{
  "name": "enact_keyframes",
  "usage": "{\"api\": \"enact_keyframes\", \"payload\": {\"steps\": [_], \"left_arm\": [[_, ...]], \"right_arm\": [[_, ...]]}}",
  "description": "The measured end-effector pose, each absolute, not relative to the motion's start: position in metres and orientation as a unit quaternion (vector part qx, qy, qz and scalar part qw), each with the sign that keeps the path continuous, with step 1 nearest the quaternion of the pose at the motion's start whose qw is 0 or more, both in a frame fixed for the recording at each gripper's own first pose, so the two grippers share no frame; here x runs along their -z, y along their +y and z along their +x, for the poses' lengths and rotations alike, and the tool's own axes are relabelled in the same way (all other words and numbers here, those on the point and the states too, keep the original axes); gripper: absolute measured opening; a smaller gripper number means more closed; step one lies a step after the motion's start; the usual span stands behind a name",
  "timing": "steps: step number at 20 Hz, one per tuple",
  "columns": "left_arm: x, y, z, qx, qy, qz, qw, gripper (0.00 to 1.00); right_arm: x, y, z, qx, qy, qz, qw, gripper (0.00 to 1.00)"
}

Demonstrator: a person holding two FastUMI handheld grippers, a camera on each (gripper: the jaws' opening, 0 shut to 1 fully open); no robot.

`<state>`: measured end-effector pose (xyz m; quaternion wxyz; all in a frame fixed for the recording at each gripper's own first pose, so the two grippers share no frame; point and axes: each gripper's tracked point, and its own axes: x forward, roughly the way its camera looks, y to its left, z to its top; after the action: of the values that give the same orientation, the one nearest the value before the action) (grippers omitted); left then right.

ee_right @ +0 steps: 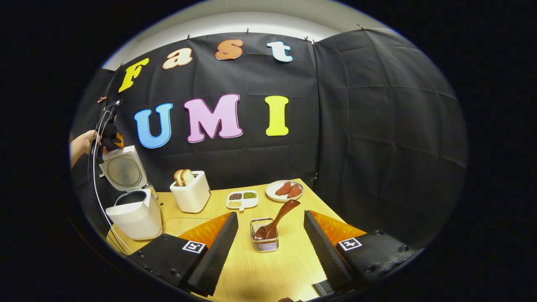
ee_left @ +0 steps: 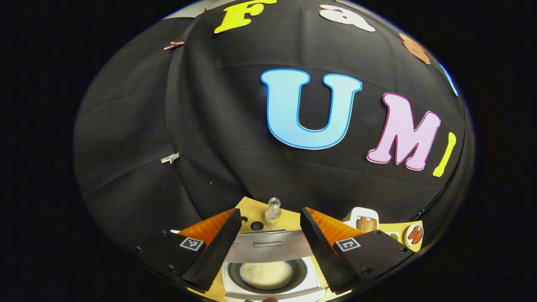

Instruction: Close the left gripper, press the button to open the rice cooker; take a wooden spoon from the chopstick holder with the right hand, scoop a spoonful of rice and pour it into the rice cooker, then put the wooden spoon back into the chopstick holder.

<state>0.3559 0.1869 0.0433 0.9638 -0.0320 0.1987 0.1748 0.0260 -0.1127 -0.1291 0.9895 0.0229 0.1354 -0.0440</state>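
The white rice cooker (ee_right: 134,214) stands at the table's left with its lid (ee_right: 123,170) swung up. My left gripper (ee_left: 270,211) is open above it, looking down into the pot, where white rice (ee_left: 266,274) lies. In the right gripper view a hand holds the left gripper (ee_right: 110,138) just over the raised lid. The wooden spoon (ee_right: 279,218) leans bowl-down in the wire chopstick holder (ee_right: 265,240) at mid-table. My right gripper (ee_right: 270,214) is open and pulled back from the holder, with nothing between its fingers.
A toaster (ee_right: 191,191) with bread stands right of the cooker. Behind the holder are a divided dish (ee_right: 242,199) of beans and a plate (ee_right: 284,191) of meat. A small glass bottle (ee_left: 273,213) stands behind the cooker. A clear flat container (ee_right: 180,224) lies near the cooker.
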Motion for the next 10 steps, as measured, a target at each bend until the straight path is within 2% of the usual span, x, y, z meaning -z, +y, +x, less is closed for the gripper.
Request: {"api": "enact_keyframes", "payload": {"steps": [10], "left_arm": [[0.036, 0.144, 0.282, -0.182, 0.251, -0.034, 0.950, 0.98]], "right_arm": [[0.140, -0.090, 0.045, -0.021, 0.130, 0.018, 0.991, 0.98]]}}
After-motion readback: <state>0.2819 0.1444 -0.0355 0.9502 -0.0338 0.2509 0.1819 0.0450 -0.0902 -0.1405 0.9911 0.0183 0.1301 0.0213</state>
